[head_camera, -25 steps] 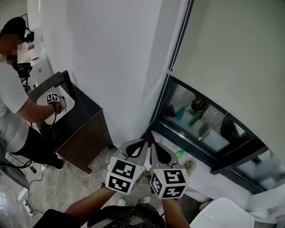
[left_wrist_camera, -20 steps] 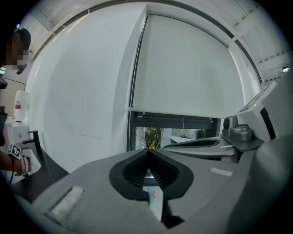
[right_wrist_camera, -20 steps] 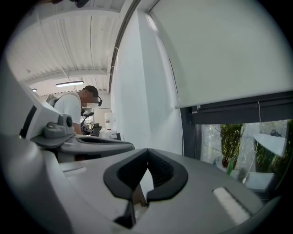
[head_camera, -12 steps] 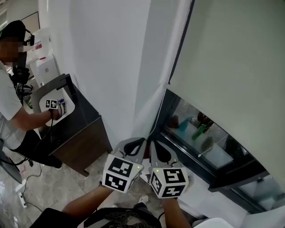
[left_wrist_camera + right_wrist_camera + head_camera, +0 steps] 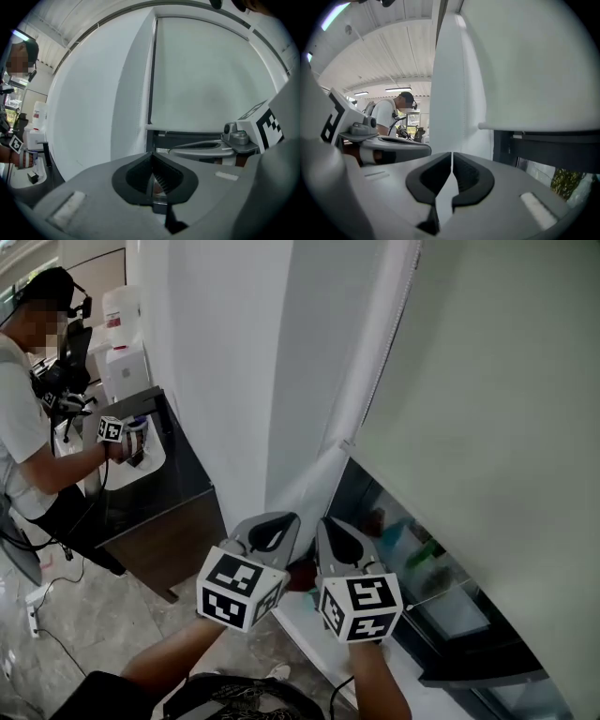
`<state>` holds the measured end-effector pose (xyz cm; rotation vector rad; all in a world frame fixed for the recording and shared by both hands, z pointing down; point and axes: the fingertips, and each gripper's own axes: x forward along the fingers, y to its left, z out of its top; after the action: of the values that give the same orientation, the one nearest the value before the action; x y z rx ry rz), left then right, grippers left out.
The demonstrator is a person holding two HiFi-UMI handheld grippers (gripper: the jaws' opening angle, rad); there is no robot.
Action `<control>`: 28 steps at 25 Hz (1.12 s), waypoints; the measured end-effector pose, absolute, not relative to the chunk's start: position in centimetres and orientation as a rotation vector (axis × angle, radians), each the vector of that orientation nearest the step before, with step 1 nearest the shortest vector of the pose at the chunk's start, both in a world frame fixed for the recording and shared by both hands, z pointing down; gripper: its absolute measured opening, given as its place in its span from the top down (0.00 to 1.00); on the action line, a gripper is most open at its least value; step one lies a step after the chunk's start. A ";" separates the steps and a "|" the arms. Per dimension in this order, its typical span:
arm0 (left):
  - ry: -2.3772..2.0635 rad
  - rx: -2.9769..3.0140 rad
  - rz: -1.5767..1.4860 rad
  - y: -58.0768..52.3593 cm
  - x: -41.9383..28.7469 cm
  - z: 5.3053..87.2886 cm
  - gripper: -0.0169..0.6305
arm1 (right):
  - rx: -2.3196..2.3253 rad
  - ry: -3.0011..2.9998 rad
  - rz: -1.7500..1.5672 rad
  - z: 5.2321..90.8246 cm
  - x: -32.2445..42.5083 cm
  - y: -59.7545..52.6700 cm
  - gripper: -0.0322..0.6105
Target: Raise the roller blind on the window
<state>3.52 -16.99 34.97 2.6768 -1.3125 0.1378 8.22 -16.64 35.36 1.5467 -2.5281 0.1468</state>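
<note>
Below the roller blind (image 5: 487,409), left hand-held gripper (image 5: 275,532) and right hand-held gripper (image 5: 336,538) hover clenched, empty.
Reaching step; next, 1 must open on what is probably the pull cord (image 5: 397,320).

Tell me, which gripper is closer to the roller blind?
Right. The right gripper is just left of the roller blind, below its corner; the left gripper is farther left.
</note>
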 end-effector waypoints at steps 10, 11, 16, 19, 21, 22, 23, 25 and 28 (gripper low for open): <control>-1.397 2.652 0.140 -18.6 3.1 33.4 0.97 | 1.399 -2.633 0.062 32.7 7.8 -21.0 0.93; -1.393 2.655 0.141 -18.8 3.0 33.4 0.98 | 1.394 -2.639 0.059 32.6 7.7 -21.4 0.92; -1.354 2.679 0.133 -19.6 2.2 33.7 0.97 | 1.400 -2.650 0.044 32.2 6.5 -23.7 0.90; -1.328 2.699 0.111 -19.9 1.9 33.2 0.97 | 1.389 -2.652 0.022 31.6 5.9 -24.7 0.89; -1.308 2.720 0.100 -19.9 2.0 32.7 0.97 | 1.377 -2.659 0.015 31.1 5.8 -25.3 0.84; -1.296 2.733 0.097 -19.8 2.2 32.4 0.97 | 1.370 -2.663 0.008 30.8 5.8 -25.5 0.84; -1.284 2.744 0.097 -19.8 2.4 32.3 0.97 | 1.362 -2.669 -0.001 30.5 5.8 -25.7 0.84; -1.260 2.760 0.097 -20.0 2.7 32.4 0.97 | 1.345 -2.678 -0.021 30.5 5.6 -26.2 0.84; -1.212 2.781 0.097 -20.1 3.0 32.6 0.97 | 1.326 -2.688 -0.028 30.8 5.2 -26.7 0.84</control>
<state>2.98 -20.07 32.63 2.7806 -1.2121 0.0969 5.17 -26.69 30.79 1.3259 -2.6879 -0.0279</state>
